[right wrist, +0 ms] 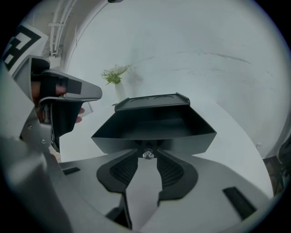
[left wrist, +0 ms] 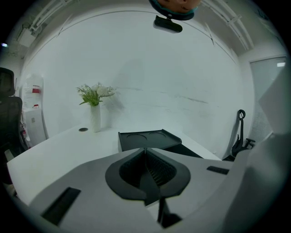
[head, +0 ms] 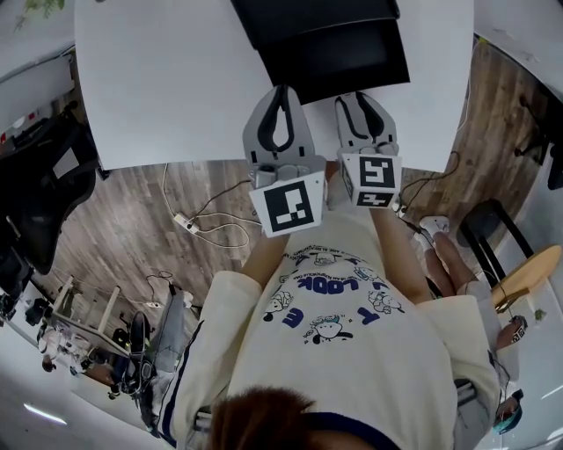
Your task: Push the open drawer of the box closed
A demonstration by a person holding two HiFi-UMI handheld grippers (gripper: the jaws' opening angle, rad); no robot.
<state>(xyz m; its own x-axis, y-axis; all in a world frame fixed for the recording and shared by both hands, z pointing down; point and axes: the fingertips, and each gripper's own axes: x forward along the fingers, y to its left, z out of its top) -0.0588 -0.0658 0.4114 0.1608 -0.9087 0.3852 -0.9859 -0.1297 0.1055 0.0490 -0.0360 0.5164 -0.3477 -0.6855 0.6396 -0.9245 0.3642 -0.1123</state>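
the black box (head: pixel 312 16) stands on the white desk (head: pixel 167 79) ahead of both grippers, its drawer (right wrist: pixel 152 129) pulled out toward the person. the right gripper (right wrist: pixel 148 152) is at the drawer front, its fingers (right wrist: pixel 170 170) spread apart with the small knob (right wrist: pixel 148 155) between the tips, not clamped. the left gripper (left wrist: pixel 145 150) hangs just beside it, fingers (left wrist: pixel 159 169) pressed together on nothing.

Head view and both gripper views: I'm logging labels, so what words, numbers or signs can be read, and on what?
"LOOK": printed on the T-shirt, upside down in the head view.
Smaller shirt lettering: too small to read.
Left marker cube, right marker cube: black-and-white patterns, no words.
Box: no text visible.
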